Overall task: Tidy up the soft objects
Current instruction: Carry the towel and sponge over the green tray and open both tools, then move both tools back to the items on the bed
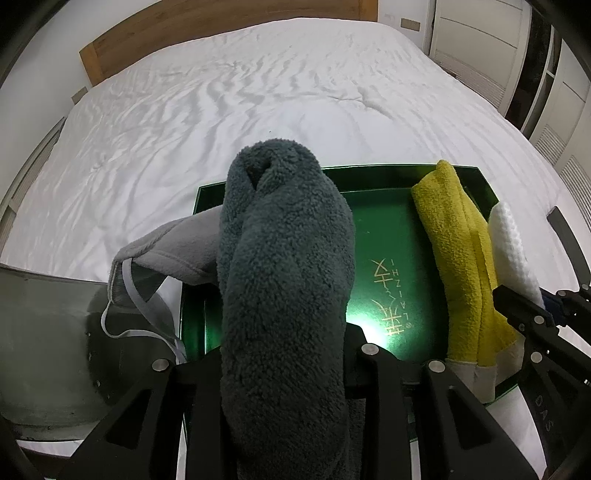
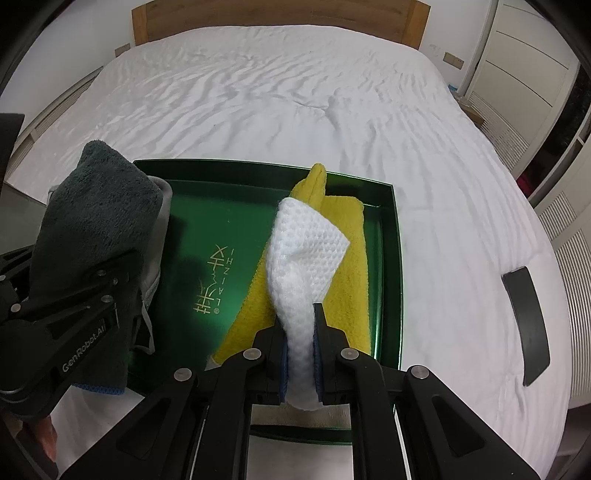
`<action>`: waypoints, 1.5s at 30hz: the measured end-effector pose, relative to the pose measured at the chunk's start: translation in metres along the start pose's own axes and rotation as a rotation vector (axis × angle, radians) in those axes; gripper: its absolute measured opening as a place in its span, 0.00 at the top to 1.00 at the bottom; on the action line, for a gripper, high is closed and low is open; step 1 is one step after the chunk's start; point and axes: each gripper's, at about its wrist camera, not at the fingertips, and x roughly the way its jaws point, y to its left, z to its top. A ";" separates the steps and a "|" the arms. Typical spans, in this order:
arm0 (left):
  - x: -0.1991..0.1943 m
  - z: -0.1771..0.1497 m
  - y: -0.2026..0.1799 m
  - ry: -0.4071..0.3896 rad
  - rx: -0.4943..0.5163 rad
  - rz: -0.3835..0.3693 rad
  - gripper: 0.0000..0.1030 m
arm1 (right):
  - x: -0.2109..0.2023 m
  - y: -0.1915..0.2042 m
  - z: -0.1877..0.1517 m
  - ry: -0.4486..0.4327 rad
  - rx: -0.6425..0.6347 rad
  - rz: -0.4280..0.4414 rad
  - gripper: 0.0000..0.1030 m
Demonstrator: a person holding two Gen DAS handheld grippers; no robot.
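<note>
white bed point(image 1: 258, 92); dark towel point(image 1: 284, 277) hides left gripper point(image 1: 284, 369) tips.

A tray point(image 2: 391, 258) rests on the bed point(image 2: 295, 92), whose headboard point(image 2: 280, 18) stands at the far end. In the tray's right part lies a folded towel point(image 2: 351, 266), with a waffle-weave cloth point(image 2: 306, 258) over it; a plush towel point(image 1: 284, 277) is over the tray's left edge. A flat curved object point(image 2: 526, 325) lies on the bed, right of the tray.
</note>
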 end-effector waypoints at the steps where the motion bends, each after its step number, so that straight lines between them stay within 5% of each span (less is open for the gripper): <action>1: 0.001 0.000 0.000 0.004 0.000 0.002 0.74 | 0.001 0.001 0.001 0.003 0.000 0.002 0.89; 10: 0.005 0.001 0.001 0.007 0.004 0.017 0.71 | 0.011 -0.004 0.002 0.029 0.011 0.036 0.86; 17: 0.000 0.002 0.004 -0.008 -0.006 0.024 0.62 | 0.008 -0.007 0.000 0.011 0.026 0.036 0.68; 29: -0.039 0.009 0.003 -0.126 -0.012 0.041 0.46 | -0.024 -0.009 -0.004 -0.072 0.056 0.041 0.54; 38: -0.073 0.001 0.005 -0.175 -0.029 0.024 0.46 | -0.060 -0.002 -0.010 -0.125 0.060 0.020 0.54; 45: -0.122 -0.032 0.006 -0.170 -0.121 -0.057 0.46 | -0.107 0.000 -0.039 -0.136 0.063 -0.037 0.54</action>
